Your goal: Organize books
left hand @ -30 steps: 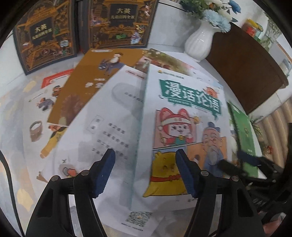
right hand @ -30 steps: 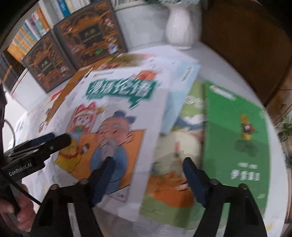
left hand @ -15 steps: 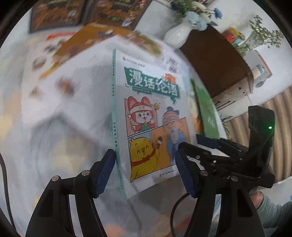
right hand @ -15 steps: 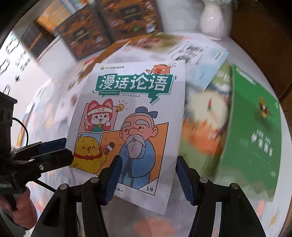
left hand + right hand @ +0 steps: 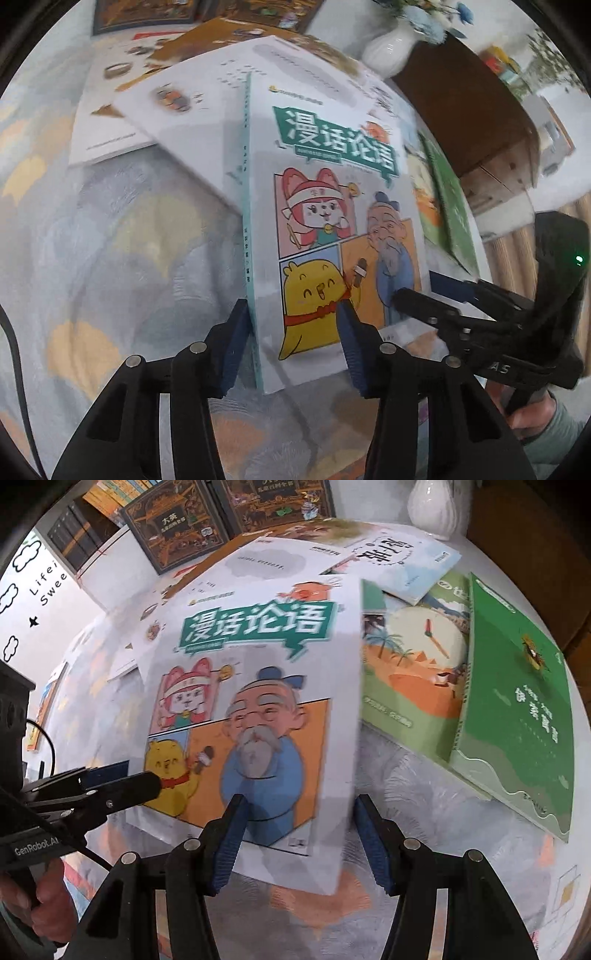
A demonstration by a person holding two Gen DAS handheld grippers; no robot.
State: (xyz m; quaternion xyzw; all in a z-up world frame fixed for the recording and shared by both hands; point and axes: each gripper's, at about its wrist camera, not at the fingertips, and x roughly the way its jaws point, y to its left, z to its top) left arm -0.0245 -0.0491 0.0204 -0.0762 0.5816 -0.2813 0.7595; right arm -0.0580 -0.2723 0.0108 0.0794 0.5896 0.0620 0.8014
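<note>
A white comic-cover book with a teal title banner point(image 5: 332, 206) lies at the near side of the table; it also shows in the right wrist view point(image 5: 258, 709). My left gripper point(image 5: 291, 347) is open, its jaws straddling the book's near left corner and teal spine. My right gripper point(image 5: 299, 845) is open, its jaws straddling the book's near right corner. Each gripper shows in the other's view, the right one point(image 5: 436, 295) and the left one point(image 5: 122, 782). I cannot tell whether the fingers touch the book.
Other books lie spread over the patterned tablecloth point(image 5: 110, 258): a white one point(image 5: 207, 110), a green book point(image 5: 517, 709), a desert-clock cover point(image 5: 410, 657). Two dark boxed books point(image 5: 177, 524) lean at the back. A white vase point(image 5: 432, 506) stands by a dark wooden cabinet point(image 5: 472, 110).
The comic-cover book has slid toward the near table edge, away from the pile. Both grippers have come down to its near edge, one at each corner, jaws slightly narrower.
</note>
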